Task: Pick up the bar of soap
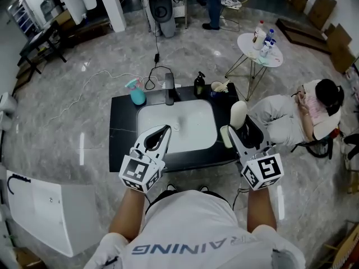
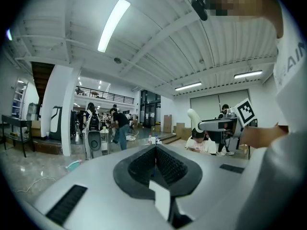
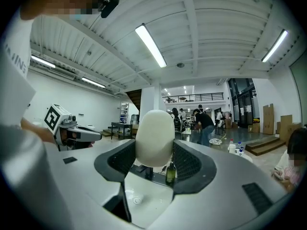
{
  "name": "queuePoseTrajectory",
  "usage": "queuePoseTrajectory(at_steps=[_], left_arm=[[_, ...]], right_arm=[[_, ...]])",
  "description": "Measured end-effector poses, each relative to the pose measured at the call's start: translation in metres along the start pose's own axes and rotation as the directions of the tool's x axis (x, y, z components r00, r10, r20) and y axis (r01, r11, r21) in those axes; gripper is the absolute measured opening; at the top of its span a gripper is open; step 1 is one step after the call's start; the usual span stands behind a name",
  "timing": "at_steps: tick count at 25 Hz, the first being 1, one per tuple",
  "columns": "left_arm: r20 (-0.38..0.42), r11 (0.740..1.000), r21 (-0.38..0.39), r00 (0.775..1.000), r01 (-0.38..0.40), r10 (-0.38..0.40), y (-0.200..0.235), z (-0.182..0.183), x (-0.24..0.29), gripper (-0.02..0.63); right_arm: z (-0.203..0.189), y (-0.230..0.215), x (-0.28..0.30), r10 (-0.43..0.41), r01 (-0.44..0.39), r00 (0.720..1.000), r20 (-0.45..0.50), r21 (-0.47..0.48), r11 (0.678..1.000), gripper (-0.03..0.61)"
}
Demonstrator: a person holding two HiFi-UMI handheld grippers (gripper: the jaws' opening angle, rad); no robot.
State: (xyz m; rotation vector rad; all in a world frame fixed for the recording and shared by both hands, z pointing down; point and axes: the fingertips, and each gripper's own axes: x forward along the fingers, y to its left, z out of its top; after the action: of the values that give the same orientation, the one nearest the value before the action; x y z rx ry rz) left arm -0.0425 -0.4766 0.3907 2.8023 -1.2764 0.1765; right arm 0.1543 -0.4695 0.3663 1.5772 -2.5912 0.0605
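The bar of soap (image 1: 238, 114) is a cream oval, held up above the counter's right end with my right gripper (image 1: 234, 129) shut on its lower part. In the right gripper view the soap (image 3: 154, 137) stands upright between the two black pads and rises well above them. My left gripper (image 1: 165, 129) hovers over the front of the white sink (image 1: 193, 142). Its jaws are shut, pads pressed together with nothing between them (image 2: 155, 150). From the left gripper view, the right gripper and its soap (image 2: 194, 118) show off to the right.
On the black counter (image 1: 122, 133) behind the sink stand a teal spray bottle (image 1: 137, 93), a faucet (image 1: 169, 88), a dark pump bottle (image 1: 199, 85) and a cup (image 1: 217, 87). A seated person (image 1: 300, 116) is close on the right. A small round table (image 1: 275, 60) holds bottles.
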Motion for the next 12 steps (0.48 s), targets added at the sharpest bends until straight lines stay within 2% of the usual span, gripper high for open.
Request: queuePoseTrajectory(at_steps=[12], left_arm=[[0.007,1.0,-0.003,1.0,-0.005,0.005,0.005,-0.001,-0.012,0.008]], right_arm=[[-0.002,0.009,-0.005,-0.008,0.008,1.0,-0.002,0.002,1.0,0.25]])
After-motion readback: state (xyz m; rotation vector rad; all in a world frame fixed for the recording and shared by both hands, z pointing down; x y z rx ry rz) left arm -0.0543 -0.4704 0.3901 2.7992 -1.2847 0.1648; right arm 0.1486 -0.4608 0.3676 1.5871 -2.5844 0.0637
